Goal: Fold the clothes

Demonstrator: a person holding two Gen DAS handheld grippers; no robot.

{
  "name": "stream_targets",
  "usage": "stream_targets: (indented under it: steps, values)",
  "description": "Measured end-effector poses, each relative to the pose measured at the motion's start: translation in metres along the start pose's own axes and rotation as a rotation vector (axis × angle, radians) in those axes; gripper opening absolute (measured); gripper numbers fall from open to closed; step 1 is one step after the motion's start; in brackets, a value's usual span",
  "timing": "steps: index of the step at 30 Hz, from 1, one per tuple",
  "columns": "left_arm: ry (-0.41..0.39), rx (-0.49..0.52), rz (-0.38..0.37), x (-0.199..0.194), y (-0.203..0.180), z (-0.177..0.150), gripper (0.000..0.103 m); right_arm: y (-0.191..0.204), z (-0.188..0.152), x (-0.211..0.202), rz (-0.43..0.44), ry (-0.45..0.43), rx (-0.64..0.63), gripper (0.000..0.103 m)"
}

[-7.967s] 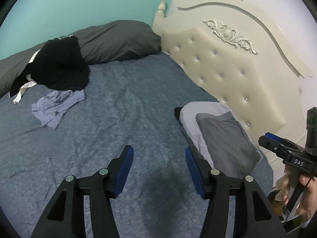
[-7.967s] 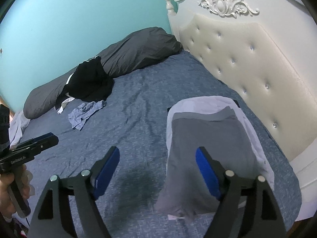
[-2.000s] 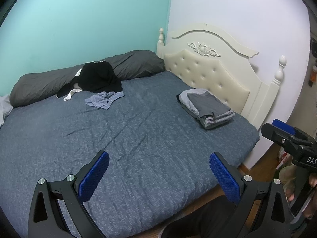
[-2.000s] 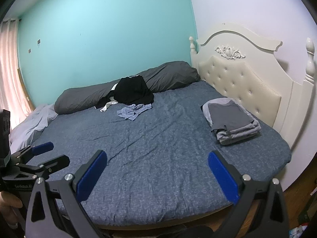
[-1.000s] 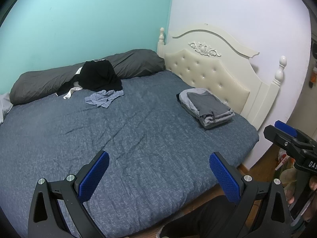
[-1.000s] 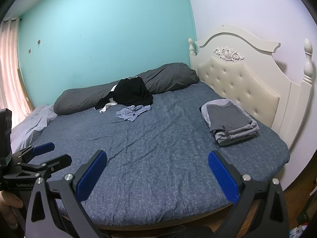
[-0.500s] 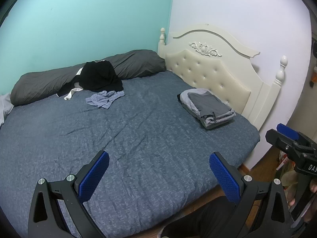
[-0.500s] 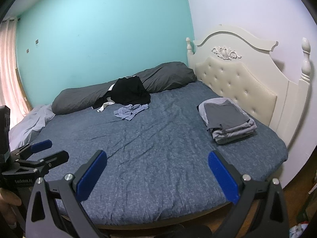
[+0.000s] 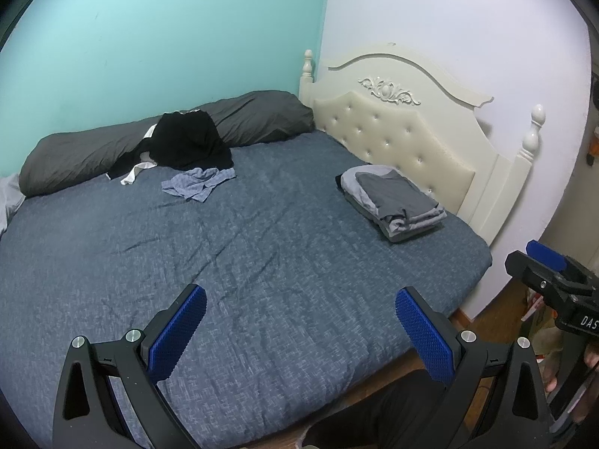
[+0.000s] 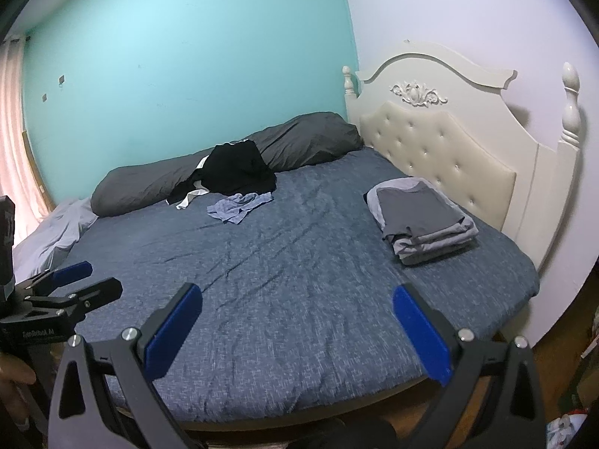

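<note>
A folded stack of grey clothes (image 9: 393, 202) (image 10: 421, 220) lies on the bed near the headboard. A crumpled light-blue garment (image 9: 198, 184) (image 10: 239, 206) and a black garment (image 9: 187, 142) (image 10: 236, 172) lie unfolded at the far side, by the long pillow. My left gripper (image 9: 299, 331) is open and empty, held back over the bed's near edge. My right gripper (image 10: 295, 327) is also open and empty, far from every garment. Each gripper shows at the side of the other's view, the right gripper (image 9: 550, 273) and the left gripper (image 10: 71, 284).
The bed has a blue-grey cover (image 9: 262, 262) and a cream tufted headboard (image 9: 404, 131) at the right. A long dark grey pillow (image 9: 112, 142) runs along the teal wall. A pale sheet (image 10: 52, 232) is bunched at the far left. Wooden floor (image 9: 498, 303) shows beside the bed.
Compared with eight seconds ago both grippers have pulled back from the folded stack and their jaws stand wider. Over the last second the views only drift slightly.
</note>
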State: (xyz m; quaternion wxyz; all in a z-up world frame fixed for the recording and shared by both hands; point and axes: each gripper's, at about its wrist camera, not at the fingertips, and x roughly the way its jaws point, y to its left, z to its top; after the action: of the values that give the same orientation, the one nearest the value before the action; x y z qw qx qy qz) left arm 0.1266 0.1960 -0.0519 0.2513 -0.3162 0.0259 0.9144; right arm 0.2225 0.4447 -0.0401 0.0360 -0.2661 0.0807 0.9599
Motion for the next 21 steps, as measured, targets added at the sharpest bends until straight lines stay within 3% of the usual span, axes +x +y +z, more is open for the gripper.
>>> stream_targets:
  steps: [21]
  values:
    - [0.022,0.012,-0.010,0.013,-0.008,-0.004,0.103,-0.011,-0.009,0.003,-0.024,0.021,0.032,0.103]
